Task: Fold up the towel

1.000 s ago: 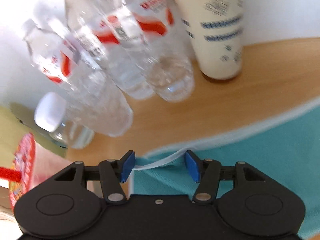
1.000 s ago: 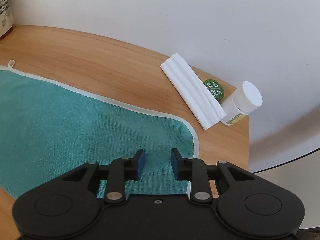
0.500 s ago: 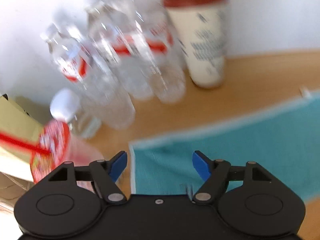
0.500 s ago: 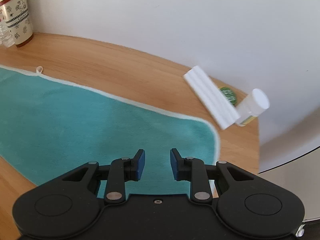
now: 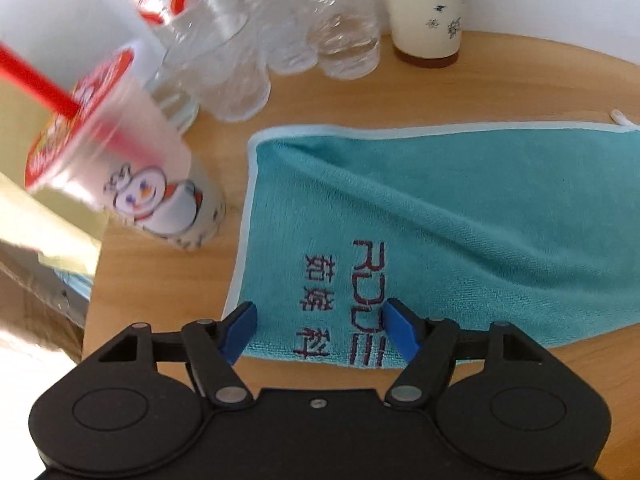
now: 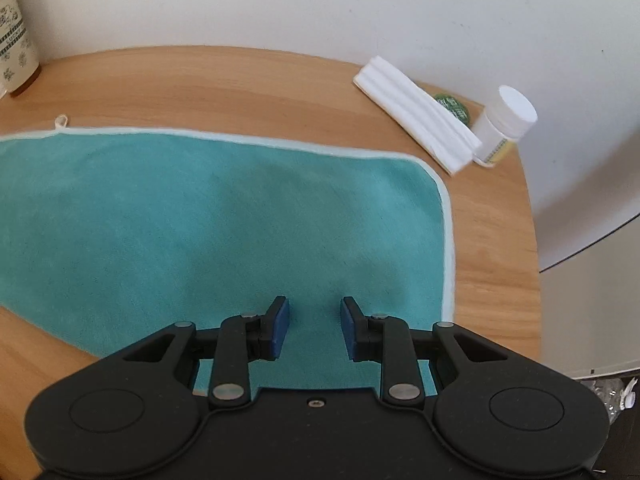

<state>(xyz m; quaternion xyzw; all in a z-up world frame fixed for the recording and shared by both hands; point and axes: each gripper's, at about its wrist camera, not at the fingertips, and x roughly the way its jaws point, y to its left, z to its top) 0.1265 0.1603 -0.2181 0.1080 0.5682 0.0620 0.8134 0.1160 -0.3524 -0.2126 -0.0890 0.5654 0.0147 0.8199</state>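
Note:
A teal towel (image 5: 440,216) with a pale border and dark embroidered lettering lies flat on the round wooden table (image 5: 500,76), folded in half lengthwise. My left gripper (image 5: 320,328) hovers open above the towel's near left end, nothing between its blue pads. In the right wrist view the same towel (image 6: 224,220) spreads across the table, its rounded right corner near the table edge. My right gripper (image 6: 312,326) stands open over the towel's near edge, holding nothing. A small hanging loop (image 6: 61,120) sticks out at the towel's far edge.
Several clear water bottles (image 5: 256,32), a cream tumbler (image 5: 426,8) and a plastic drink cup with a red straw (image 5: 120,152) crowd the far left. A folded white cloth (image 6: 416,116), a white pill bottle (image 6: 504,124) and a green lid (image 6: 452,106) sit far right.
The left gripper let go of the towel's edge, opened wider and pulled back toward me. The right gripper also backed away; more of the towel now shows in both views.

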